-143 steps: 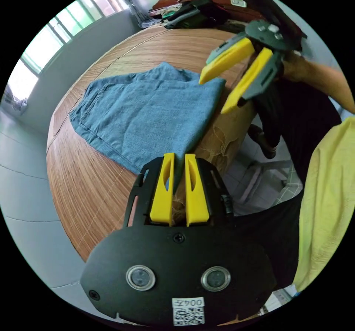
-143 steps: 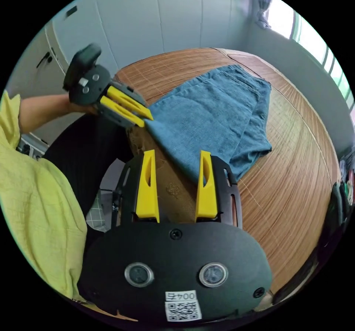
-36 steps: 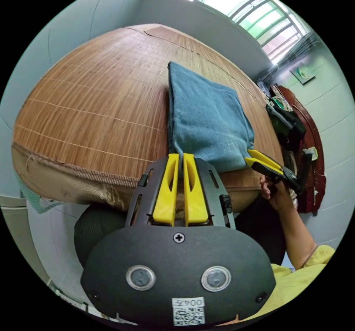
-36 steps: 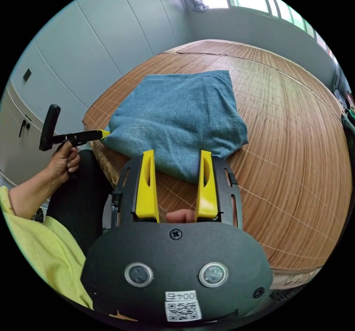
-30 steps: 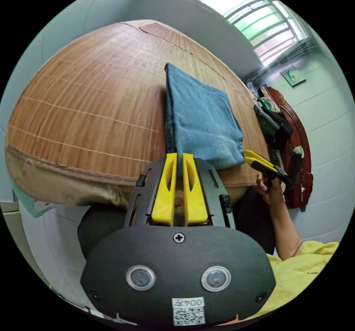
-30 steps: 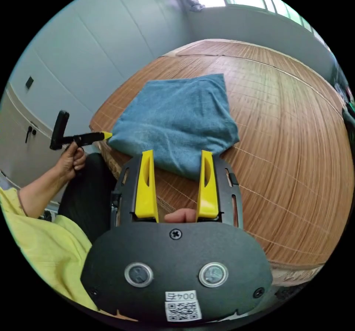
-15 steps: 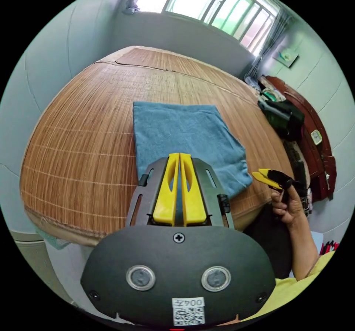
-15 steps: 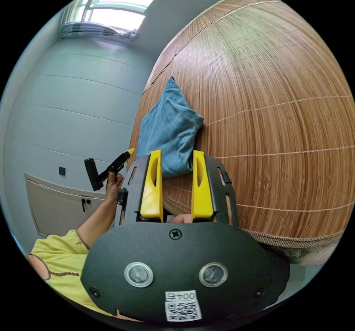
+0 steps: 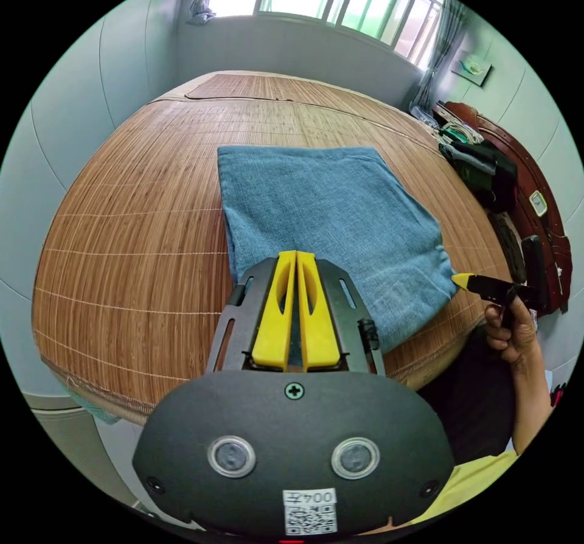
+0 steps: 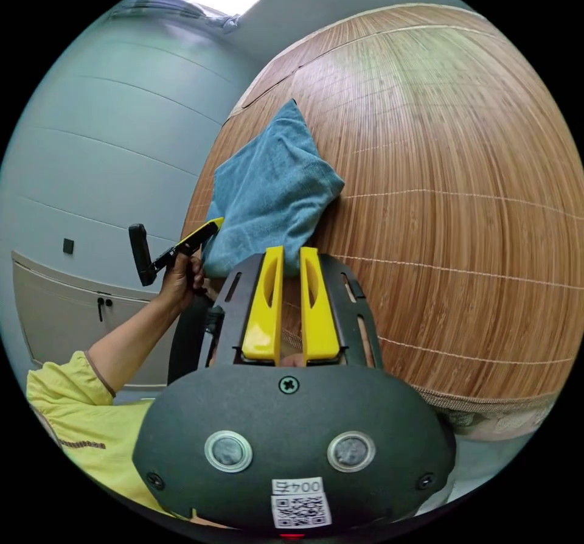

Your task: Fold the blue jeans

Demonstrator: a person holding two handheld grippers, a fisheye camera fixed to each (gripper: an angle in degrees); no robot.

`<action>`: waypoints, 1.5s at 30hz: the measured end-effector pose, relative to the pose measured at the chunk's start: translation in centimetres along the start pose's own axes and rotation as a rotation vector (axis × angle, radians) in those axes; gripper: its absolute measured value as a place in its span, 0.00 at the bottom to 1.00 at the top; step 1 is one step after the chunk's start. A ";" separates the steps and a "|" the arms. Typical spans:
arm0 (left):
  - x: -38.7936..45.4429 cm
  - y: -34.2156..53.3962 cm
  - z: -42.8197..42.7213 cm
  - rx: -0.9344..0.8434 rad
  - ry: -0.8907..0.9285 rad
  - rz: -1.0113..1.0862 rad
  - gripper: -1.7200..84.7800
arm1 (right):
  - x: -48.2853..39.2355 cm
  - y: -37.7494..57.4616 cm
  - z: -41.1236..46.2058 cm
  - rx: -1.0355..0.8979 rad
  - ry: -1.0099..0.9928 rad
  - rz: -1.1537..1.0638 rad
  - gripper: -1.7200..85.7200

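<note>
The blue jeans (image 9: 328,215) lay as a compact folded rectangle at the centre of the left gripper view, on the bamboo mat (image 9: 134,203) covering the bed. The left claw (image 9: 295,258) sat with its jaws pressed together over the near edge, gripping nothing I could make out. The right claw (image 10: 291,255), jaws nearly together and empty, sat at the packet's lower corner. Folding looked essentially finished; the next move probably called for smoothing or withdrawing.

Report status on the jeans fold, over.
Left gripper shut, above the jeans' near edge. Right gripper nearly shut at their corner. Blue jeans folded flat on the mat.
</note>
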State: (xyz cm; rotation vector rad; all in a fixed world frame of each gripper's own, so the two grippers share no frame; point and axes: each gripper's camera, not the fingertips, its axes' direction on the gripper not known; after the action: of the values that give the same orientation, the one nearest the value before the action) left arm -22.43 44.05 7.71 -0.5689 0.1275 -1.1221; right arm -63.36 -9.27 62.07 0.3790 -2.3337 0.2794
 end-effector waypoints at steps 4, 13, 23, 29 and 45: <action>-0.2 1.1 0.0 0.016 0.021 -0.003 0.02 | -1.3 0.3 0.9 -0.013 0.076 -0.028 0.07; 0.0 3.1 0.0 0.049 0.020 -0.005 0.03 | -2.6 2.0 2.4 -0.021 0.150 0.013 0.09; -1.3 4.6 -0.4 0.071 0.089 -0.021 0.03 | -6.6 11.4 -2.8 0.195 -0.053 0.038 0.14; -2.7 5.1 -0.5 0.073 0.163 -0.042 0.02 | -11.3 14.8 -3.5 0.184 0.036 -0.022 0.14; -5.5 0.0 -5.9 0.171 0.203 -0.102 0.02 | -14.8 5.6 5.5 0.186 0.162 -0.324 0.17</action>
State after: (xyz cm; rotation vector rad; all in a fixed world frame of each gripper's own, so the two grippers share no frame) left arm -27.04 46.75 1.69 -0.3117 0.1772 -1.2757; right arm -58.76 -2.99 47.29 0.7862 -2.0550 0.3544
